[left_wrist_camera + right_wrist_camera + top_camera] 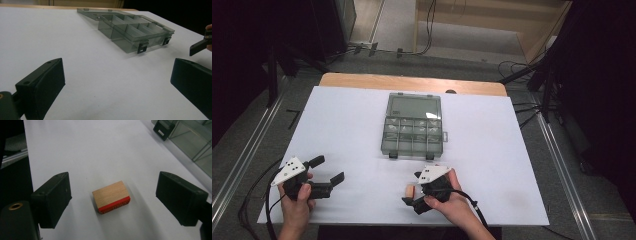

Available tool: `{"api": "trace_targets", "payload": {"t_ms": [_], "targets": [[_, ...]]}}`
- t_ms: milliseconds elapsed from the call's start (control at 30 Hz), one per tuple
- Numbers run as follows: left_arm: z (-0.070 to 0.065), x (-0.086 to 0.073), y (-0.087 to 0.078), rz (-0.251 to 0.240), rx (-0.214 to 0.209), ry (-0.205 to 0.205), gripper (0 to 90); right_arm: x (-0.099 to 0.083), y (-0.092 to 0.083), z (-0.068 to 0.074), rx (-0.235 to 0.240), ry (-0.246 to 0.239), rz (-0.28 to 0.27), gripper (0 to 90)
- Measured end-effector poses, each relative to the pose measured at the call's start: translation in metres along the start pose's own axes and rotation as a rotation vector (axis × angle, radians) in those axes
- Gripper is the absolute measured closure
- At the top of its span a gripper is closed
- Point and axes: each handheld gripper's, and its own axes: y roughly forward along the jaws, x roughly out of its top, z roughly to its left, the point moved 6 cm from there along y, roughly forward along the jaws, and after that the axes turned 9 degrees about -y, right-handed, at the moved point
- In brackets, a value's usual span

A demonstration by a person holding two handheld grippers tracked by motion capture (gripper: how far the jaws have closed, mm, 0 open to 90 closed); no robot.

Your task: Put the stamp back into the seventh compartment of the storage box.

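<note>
At the bottom centre of the high view the right tongs (411,192) lie low over the white sheet on the bench (492,165), and their jaws straddle a small wooden block (410,190) with a red band along one edge. In the right gripper view that wooden block (111,197) sits in the middle of the frame, flat on the sheet, with clear white gaps between it and each black jaw; the right tongs (112,200) stand wide and have hold of nothing, so by my reading the pick-up is only being lined up and the squeeze has not yet taken place. At the lower left of the high view the left tongs (328,170) rest on the sheet well apart from the block, jaws spread and empty; the left gripper view shows the same, with bare sheet between the two jaws of the left tongs (117,82). Farther up, in the centre of the high view, the grey see-through compartment box (414,131) lies with its lid folded back; small pale shapes show in the far row, too small to tell. If the block is bound for a compartment, grasp, carry and placing all remain.
</note>
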Motion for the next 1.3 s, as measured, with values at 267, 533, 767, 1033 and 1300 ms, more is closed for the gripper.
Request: {"api": "trace_targets", "payload": {"t_ms": [267, 533, 767, 1033, 1300], "targets": [[-0.001, -0.001, 0.0, 0.003, 0.008, 0.009, 0.0, -0.003, 0.006, 0.004, 0.011, -0.041, 0.035, 20.2], [-0.001, -0.001, 0.001, 0.005, 0.01, 0.012, 0.0, -0.006, 0.009, 0.004, 0.015, -0.038, 0.046, 26.5], [-0.001, -0.001, 0.001, 0.009, 0.011, 0.012, 0.0, -0.008, 0.012, 0.004, 0.004, -0.033, 0.064, 37.9], [-0.001, -0.001, 0.001, 0.01, 0.01, 0.012, 0.0, -0.009, 0.014, 0.004, 0.003, -0.047, 0.071, 48.2], [-0.001, -0.001, 0.001, 0.01, 0.009, 0.013, 0.0, -0.01, 0.014, 0.003, 0.011, -0.048, 0.066, 49.4]]}}
